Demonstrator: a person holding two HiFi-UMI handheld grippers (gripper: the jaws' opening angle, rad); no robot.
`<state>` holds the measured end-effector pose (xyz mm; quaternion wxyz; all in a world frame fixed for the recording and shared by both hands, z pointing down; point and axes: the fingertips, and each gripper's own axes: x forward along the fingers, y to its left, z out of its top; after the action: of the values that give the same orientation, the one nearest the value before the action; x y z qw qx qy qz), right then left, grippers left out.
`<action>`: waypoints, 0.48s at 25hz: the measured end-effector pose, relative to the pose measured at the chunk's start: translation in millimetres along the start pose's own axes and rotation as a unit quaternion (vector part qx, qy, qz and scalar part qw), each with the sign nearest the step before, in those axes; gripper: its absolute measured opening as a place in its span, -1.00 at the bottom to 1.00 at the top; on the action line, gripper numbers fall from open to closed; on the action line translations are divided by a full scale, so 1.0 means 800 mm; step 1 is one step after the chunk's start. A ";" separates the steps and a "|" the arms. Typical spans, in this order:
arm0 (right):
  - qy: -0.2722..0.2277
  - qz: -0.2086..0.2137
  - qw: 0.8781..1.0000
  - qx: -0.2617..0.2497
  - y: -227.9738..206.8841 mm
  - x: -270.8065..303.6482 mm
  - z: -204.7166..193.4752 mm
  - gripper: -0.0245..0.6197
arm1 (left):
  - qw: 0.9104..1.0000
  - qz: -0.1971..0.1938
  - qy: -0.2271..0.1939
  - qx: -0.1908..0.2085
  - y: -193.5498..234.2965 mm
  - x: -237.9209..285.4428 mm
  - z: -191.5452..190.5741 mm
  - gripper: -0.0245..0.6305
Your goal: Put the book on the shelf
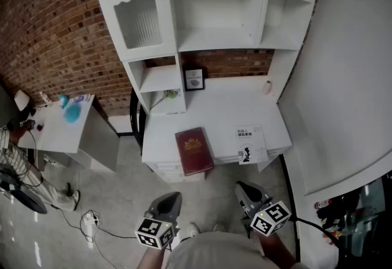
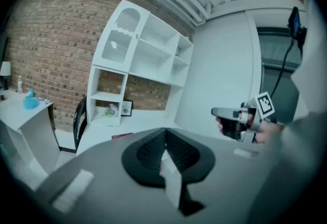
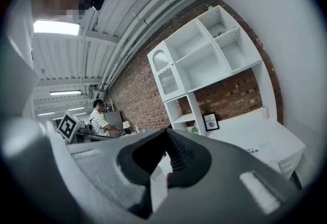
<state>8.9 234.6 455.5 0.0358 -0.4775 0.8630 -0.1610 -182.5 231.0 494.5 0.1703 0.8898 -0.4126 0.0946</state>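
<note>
A dark red book (image 1: pixel 194 151) lies flat near the front edge of the white desk (image 1: pixel 214 116); a sliver of the red book (image 2: pixel 121 136) shows over the left gripper's body. Above the desk rises the white shelf unit (image 1: pixel 211 10), seen as white shelves (image 2: pixel 148 59) and white shelves (image 3: pixel 209 54) in the gripper views. My left gripper (image 1: pixel 169 201) and right gripper (image 1: pixel 244 189) hang low in front of the desk, both shut and holding nothing, well short of the book. The right gripper (image 2: pixel 225 112) also shows in the left gripper view.
A white booklet (image 1: pixel 250 143) lies on the desk's right. A small framed picture (image 1: pixel 194 78), a green plant (image 1: pixel 170 95) and a small pink bottle (image 1: pixel 267 86) stand at the back. A side table (image 1: pixel 64 124) with blue things is left; a seated person (image 3: pixel 99 121) is beyond.
</note>
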 end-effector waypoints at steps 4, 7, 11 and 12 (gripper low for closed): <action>0.002 0.002 1.000 0.000 -0.002 -0.003 -0.002 -0.92 | 1.000 0.001 0.002 -0.001 -0.005 0.002 -0.003 -0.91; 0.004 0.005 1.000 0.002 -0.005 -0.005 -0.003 -0.92 | 1.000 0.004 0.002 -0.002 -0.010 0.003 -0.005 -0.91; 0.008 0.013 1.000 0.003 -0.009 -0.007 -0.005 -0.92 | 1.000 0.010 0.004 -0.004 -0.016 0.005 -0.008 -0.92; 0.010 0.015 1.000 0.004 -0.010 -0.007 -0.007 -0.92 | 1.000 0.012 0.004 -0.005 -0.017 0.006 -0.010 -0.91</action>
<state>17.2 236.6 462.4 0.0312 -0.4627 0.8698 -0.1685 -169.2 238.8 500.1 0.1753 0.8837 -0.4227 0.0979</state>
